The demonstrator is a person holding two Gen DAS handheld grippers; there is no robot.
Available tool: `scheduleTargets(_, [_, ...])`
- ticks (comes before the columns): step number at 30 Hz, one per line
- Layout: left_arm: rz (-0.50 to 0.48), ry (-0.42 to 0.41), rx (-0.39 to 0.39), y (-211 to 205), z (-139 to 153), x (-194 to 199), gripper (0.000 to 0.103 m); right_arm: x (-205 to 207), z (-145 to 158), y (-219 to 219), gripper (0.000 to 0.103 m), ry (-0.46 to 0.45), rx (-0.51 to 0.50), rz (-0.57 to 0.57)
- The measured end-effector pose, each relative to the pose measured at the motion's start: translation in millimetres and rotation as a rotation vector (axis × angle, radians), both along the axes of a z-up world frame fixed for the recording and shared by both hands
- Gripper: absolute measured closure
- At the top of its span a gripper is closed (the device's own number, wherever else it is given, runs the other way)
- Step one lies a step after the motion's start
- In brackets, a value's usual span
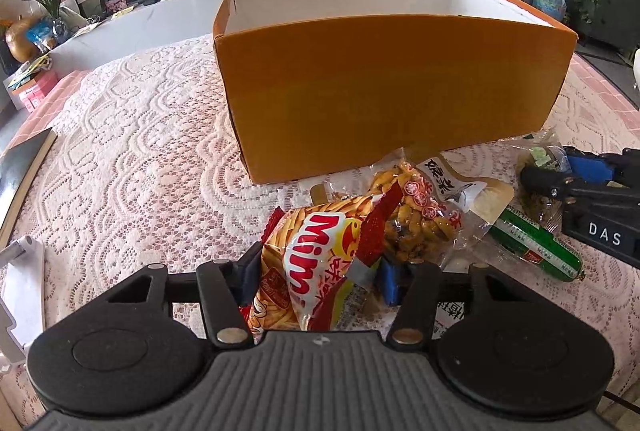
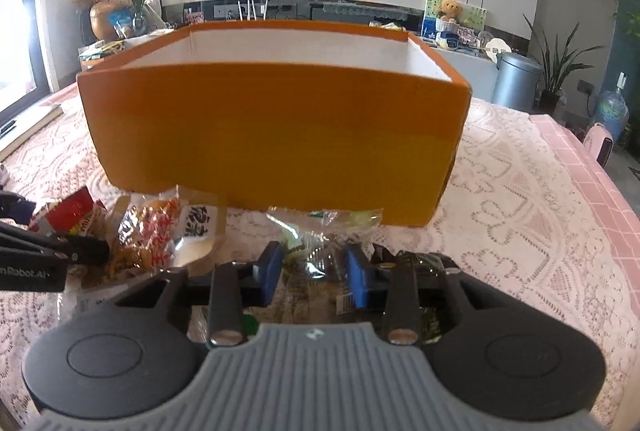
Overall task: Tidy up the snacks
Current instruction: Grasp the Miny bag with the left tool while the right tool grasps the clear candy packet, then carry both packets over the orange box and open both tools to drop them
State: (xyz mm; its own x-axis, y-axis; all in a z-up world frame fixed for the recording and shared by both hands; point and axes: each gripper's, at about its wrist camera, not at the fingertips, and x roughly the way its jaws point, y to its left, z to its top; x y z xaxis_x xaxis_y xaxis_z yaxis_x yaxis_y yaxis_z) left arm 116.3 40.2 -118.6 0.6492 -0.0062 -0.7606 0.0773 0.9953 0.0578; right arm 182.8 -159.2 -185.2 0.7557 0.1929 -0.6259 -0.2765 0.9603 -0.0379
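A red and yellow Mimi snack bag (image 1: 312,263) stands upright between the blue pads of my left gripper (image 1: 319,275), which is shut on it. Behind it lie a clear bag of yellow-brown snacks (image 1: 416,215) and a green sausage stick (image 1: 536,243). The open orange box (image 1: 380,91) stands just beyond them on the lace cloth. My right gripper (image 2: 315,271) points down over a clear packet of greenish food (image 2: 316,255). The crumpled wrapper lies between its blue pads, with no firm pinch showing. That gripper (image 1: 568,183) also shows at the right edge of the left wrist view.
The orange box (image 2: 272,139) fills the middle of the table, white inside. A dark book (image 1: 20,167) lies at the left table edge. Pink tiled table edge (image 2: 580,171) runs along the right. Shelves, plants and a television stand beyond the table.
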Motion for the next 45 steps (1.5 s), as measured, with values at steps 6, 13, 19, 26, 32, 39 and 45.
scheduleTargets(6, [0.008,0.0,-0.012,-0.1,0.6,0.9,0.043,1.2,-3.7,-2.2,0.073,0.018,0.003,-0.004])
scheduleTargets(13, [0.032,-0.015,-0.032,3.9,6.2,-4.2,0.048,-1.8,-1.4,-1.8,0.076,0.015,0.012,-0.009])
scheduleTargets(19, [0.034,-0.055,-0.034,3.4,20.4,-13.8,0.049,-9.9,12.2,-5.3,0.077,-0.022,0.065,-0.015])
scheduleTargets(26, [0.03,-0.101,-0.04,0.5,45.4,-28.9,0.049,-29.0,35.8,-8.9,0.077,-0.071,0.104,-0.013])
scheduleTargets(32, [-0.017,-0.165,-0.058,-7.2,71.7,-40.9,0.05,-45.6,61.4,-18.4,0.077,-0.084,0.146,-0.013])
scheduleTargets(39, [-0.08,-0.238,-0.041,-18.4,106.1,-39.8,0.05,-56.7,98.7,-25.5,0.077,-0.128,0.177,-0.008])
scheduleTargets(45, [-0.133,-0.295,-0.042,-27.6,134.7,-27.7,0.05,-54.1,133.1,-27.0,0.077,-0.181,0.173,0.02])
